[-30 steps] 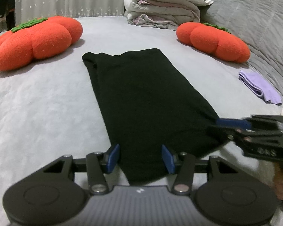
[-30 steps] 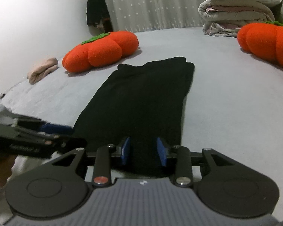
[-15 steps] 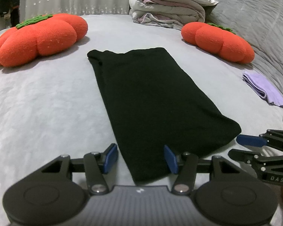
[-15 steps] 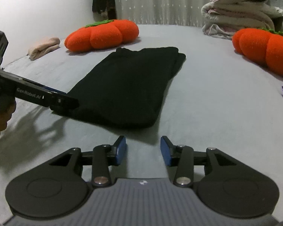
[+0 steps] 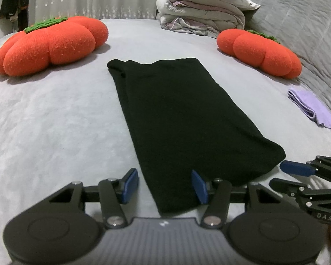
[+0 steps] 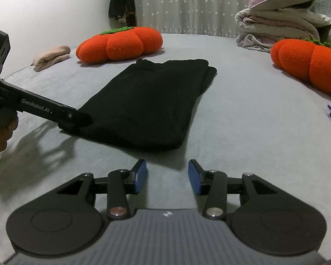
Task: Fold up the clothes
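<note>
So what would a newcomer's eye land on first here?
The long black garment, folded into a strip down the middle of the grey bed. Next, the two orange pumpkin cushions flanking its far end, then the stacked bedding behind them.

Two wrist fisheyes looking forward and down over one grey bed.

The left wrist view is sitting low at the black folded garment's near left corner, facing along its length toward the curtain; the right wrist view is hanging just short of the garment's near right edge, angling the same way. Both are taking in the garment, both orange pumpkin cushions and the stacked bedding, each catching the other gripper at its edge.
</note>
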Demonstrator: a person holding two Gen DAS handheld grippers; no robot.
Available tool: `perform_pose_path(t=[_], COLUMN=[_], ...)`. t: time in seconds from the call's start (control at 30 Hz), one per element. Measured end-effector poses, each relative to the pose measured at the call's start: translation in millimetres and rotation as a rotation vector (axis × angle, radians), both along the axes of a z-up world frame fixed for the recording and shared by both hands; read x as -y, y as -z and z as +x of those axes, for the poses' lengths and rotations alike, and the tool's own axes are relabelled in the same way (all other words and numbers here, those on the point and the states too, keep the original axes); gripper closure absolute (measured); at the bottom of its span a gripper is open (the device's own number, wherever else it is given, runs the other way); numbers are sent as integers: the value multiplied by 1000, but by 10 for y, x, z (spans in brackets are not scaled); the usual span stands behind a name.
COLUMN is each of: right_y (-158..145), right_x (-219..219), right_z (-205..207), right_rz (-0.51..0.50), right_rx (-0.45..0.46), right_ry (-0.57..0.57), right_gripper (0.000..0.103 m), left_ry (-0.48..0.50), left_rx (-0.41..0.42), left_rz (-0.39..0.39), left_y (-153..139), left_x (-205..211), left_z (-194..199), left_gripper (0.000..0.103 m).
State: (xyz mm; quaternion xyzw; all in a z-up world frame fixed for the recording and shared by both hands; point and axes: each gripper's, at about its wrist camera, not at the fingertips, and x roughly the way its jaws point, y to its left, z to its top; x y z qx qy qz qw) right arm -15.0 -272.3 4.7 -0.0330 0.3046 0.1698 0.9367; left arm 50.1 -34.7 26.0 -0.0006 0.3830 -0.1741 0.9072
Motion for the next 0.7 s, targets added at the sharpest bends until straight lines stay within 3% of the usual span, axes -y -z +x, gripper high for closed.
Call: perform_pose_path(t=[0.7], right_y=[0], right_x=[-22], right_z=[-37], right_rz=[-6], right_rx=[11], right_ry=[9], right_gripper=[54], left_ry=[3], left_rx=[4], left_rz=[8], left_y=[22], left_x=[24], left_z=[-12], left_gripper=[46])
